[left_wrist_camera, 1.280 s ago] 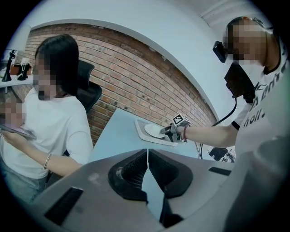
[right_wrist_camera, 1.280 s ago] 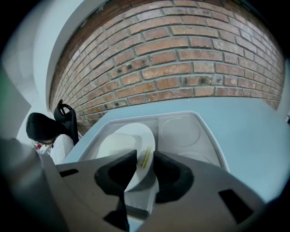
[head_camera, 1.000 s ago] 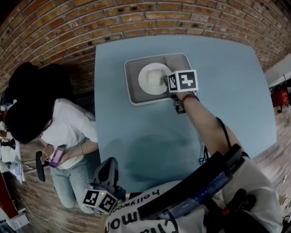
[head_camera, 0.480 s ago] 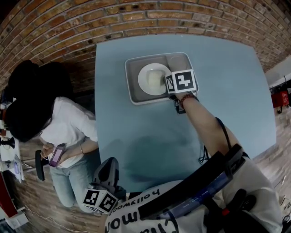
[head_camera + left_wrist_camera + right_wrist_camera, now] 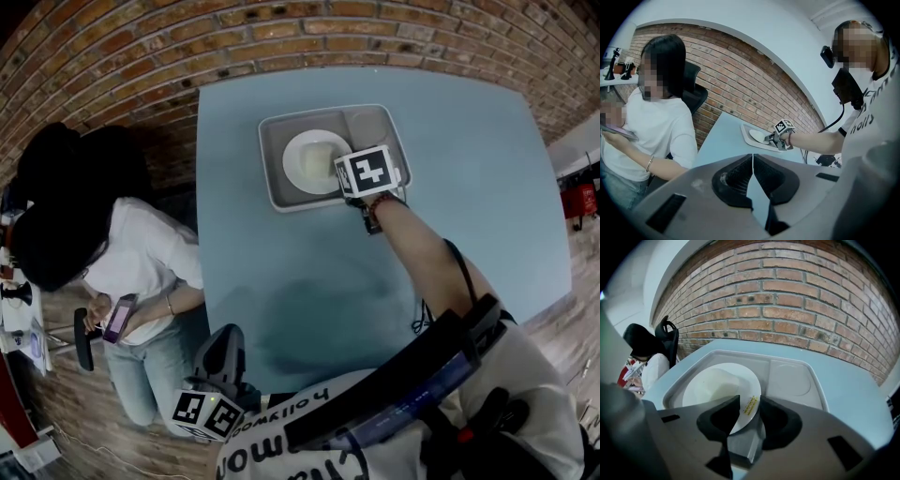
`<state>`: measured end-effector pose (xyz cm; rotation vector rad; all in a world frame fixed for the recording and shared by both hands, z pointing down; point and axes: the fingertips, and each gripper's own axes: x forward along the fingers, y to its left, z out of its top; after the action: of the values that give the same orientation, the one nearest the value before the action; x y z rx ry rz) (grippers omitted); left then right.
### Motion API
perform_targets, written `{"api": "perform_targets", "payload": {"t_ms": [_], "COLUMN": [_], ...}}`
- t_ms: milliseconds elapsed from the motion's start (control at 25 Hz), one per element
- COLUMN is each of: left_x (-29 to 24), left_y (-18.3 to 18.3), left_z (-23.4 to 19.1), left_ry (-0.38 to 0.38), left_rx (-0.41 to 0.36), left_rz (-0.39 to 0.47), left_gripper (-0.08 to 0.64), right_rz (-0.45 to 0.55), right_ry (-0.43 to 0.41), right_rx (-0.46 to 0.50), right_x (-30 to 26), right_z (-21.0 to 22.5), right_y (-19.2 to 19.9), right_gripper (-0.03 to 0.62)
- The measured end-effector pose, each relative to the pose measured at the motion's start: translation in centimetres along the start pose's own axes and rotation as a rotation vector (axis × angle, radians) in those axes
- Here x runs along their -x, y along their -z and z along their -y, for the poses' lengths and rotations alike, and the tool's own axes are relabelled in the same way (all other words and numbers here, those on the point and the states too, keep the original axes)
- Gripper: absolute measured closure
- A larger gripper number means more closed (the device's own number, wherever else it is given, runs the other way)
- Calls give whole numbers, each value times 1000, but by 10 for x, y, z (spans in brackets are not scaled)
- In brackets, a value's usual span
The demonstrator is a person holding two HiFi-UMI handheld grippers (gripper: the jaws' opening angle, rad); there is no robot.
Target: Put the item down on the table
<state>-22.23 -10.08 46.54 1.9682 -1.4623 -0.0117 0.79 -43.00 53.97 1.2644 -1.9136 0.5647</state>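
The table (image 5: 469, 187) top is smooth and matt. The tray (image 5: 267, 159) looks like smooth grey plastic with a faint sheen. The white plate (image 5: 309, 159) is smooth and slightly glossy (ceramic or plastic, hard to tell). The brick wall (image 5: 187, 47) is rough and matt, and the floor (image 5: 558, 323) is wood plank. The left gripper (image 5: 752, 158) has a matt grey plastic shell and ribbed black pads (image 5: 737, 179).

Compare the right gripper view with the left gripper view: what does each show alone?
Right only: the yellow sticker on the plate, between the jaws of the right hand-held gripper, which have just been opening and grip nothing. Left only: the wearer's forearm, the marker cube, the shut left hand-held gripper. Both: tray, plate, table, brick wall, seated person.
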Motion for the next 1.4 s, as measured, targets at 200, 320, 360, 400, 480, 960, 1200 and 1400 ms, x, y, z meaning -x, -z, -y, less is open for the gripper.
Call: {"api": "perform_targets", "payload": {"t_ms": [200, 320, 360, 400, 480, 960, 1200, 1400], "left_x": [4, 5, 5, 5, 5, -16, -26, -32], "left_y": [1, 2, 3, 3, 4, -1, 3, 9], "left_z": [-1, 0, 0, 1, 3, 41, 85, 118], "left_ry": [-4, -5, -4, -2, 3, 90, 154, 216], "left_rx": [6, 11, 12, 12, 10, -45, -92, -72], "left_rz": [4, 1, -1, -2, -5, -14, -28, -21], "left_gripper": [548, 548, 548, 548, 548, 548, 548, 548], "right_rz": [2, 34, 47, 59, 78, 148, 138, 144], "right_ry": [-7, -7, -13, -22, -45, -227, -376, -505], "right_rx": [-17, -41, -56, -73, -111, -126, -127, -139], "right_x": [1, 4, 5, 8, 13, 70, 116, 162], "right_z": [1, 4, 5, 5, 6, -3, -26, -56], "right_y": [0, -3, -4, -4, -4, 21, 63, 100], "right_gripper": [469, 469, 469, 469, 469, 479, 482, 482]}}
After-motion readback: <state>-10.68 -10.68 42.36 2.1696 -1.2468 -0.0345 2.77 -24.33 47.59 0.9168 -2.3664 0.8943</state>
